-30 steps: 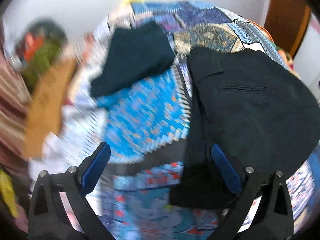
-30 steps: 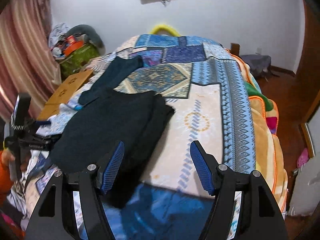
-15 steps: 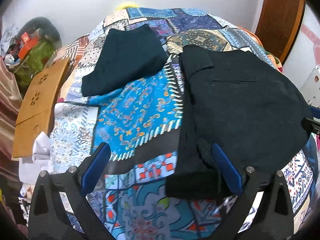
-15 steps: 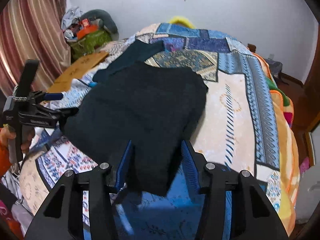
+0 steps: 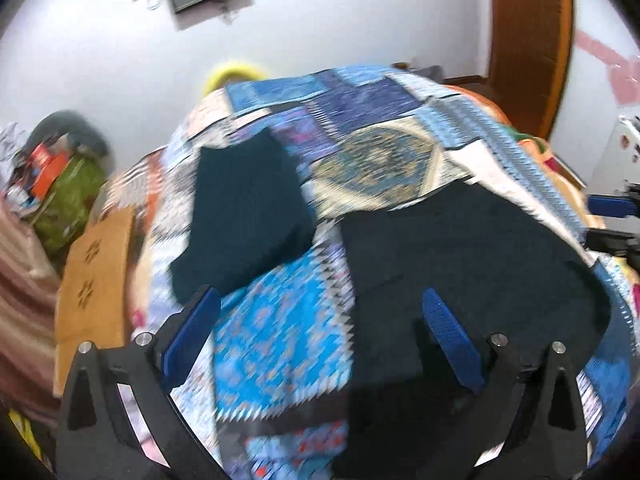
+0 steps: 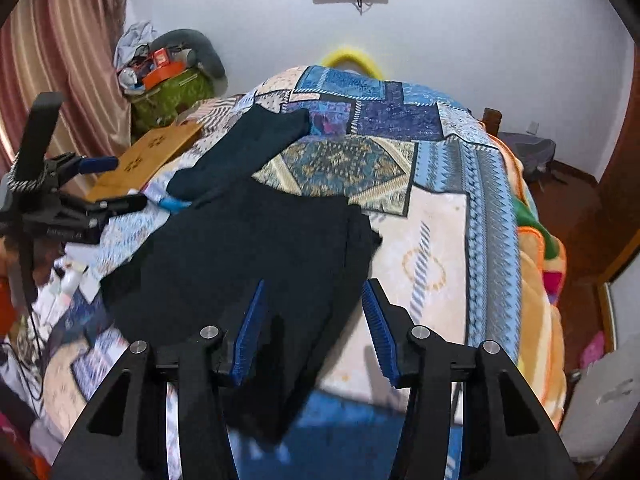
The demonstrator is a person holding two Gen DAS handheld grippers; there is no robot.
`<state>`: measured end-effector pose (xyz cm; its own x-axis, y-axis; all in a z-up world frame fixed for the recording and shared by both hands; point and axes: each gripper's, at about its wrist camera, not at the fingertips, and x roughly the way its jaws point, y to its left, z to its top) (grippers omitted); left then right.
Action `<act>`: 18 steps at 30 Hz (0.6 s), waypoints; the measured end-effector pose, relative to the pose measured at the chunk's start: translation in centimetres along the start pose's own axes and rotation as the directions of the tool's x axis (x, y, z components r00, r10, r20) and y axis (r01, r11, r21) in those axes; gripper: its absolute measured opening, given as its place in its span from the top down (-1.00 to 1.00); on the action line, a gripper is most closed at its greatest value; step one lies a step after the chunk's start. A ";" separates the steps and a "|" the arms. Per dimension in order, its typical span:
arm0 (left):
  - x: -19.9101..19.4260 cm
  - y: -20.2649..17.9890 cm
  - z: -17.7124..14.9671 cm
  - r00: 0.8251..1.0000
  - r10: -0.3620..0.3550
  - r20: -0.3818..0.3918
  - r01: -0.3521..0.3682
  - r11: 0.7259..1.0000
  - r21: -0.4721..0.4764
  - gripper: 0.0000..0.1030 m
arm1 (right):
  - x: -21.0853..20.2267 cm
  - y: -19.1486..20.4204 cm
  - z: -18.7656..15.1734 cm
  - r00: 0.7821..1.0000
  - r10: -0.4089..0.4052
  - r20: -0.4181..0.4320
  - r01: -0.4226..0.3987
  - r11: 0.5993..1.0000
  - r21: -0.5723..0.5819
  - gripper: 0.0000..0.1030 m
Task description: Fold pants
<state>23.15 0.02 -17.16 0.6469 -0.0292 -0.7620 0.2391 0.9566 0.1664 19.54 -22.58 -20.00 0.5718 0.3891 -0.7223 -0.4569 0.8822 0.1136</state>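
Observation:
Black pants (image 6: 248,256) lie spread on the patchwork bedspread (image 6: 432,240). My right gripper (image 6: 316,320) hovers over their near right corner with its jaws half narrowed. Cloth lies between and under the blue pads (image 6: 252,332), and a gap shows at the right pad, so nothing is pinched. In the left wrist view the pants (image 5: 472,256) fill the right side. My left gripper (image 5: 320,328) stands wide open, its right pad over their left edge and its left pad over bare bedspread (image 5: 280,332). Each gripper shows in the other's view: the left gripper (image 6: 124,182) and the right gripper (image 5: 592,222).
A second dark folded garment (image 5: 244,216) lies further up the bed. A wooden board (image 6: 156,152) leans at the bed's left side beside a green bag (image 6: 172,92) piled with clutter and a striped curtain (image 6: 68,52). An orange blanket (image 6: 536,264) hangs off the right edge.
My right gripper's jaws narrowed, and it moved from beside the pants to over their near corner. The left gripper rose and tilted up, so more wall shows, and it stayed open.

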 end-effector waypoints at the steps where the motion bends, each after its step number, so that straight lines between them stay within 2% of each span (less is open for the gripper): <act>1: 0.7 -0.8 0.7 1.000 -0.016 -0.002 0.016 1.000 0.023 -0.99 | 0.8 -0.1 0.4 1.000 0.006 -0.004 -0.006 1.000 0.000 0.11; 4: 3.8 -2.5 2.0 0.999 -0.006 -0.034 0.009 0.996 0.084 -0.99 | 3.3 -0.5 1.4 0.999 0.026 -0.029 -0.026 1.000 0.017 0.11; 6: 6.3 -3.0 2.4 0.996 0.003 -0.087 0.005 0.996 0.093 -0.99 | 5.2 -0.4 1.8 0.997 0.043 -0.061 -0.043 0.999 0.007 0.11; 8: 8.8 -3.2 2.1 0.988 0.008 -0.151 0.009 0.994 0.110 -1.00 | 6.4 -0.2 1.7 0.995 0.028 -0.093 -0.031 0.999 -0.035 0.11; 9: 9.0 -3.4 1.8 0.987 0.006 -0.158 0.013 0.993 0.120 -1.00 | 7.4 -0.1 1.4 0.992 0.003 -0.123 -0.011 0.998 -0.066 0.11; 12: 9.0 -3.3 1.1 0.992 -0.010 -0.127 0.028 0.990 0.139 -1.00 | 8.3 -0.4 0.5 0.989 -0.001 -0.147 -0.013 0.995 -0.098 0.11; 18: 7.4 -2.6 1.6 0.994 -0.009 -0.107 0.019 0.996 0.092 -1.00 | 6.1 -1.4 0.8 0.990 -0.004 -0.138 -0.001 0.999 -0.040 0.10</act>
<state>28.48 -3.13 -22.16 0.5631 -0.0069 -0.8264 0.3176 0.9250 0.2087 24.16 -21.22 -23.99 0.4739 0.3449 -0.8102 -0.4843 0.8705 0.0873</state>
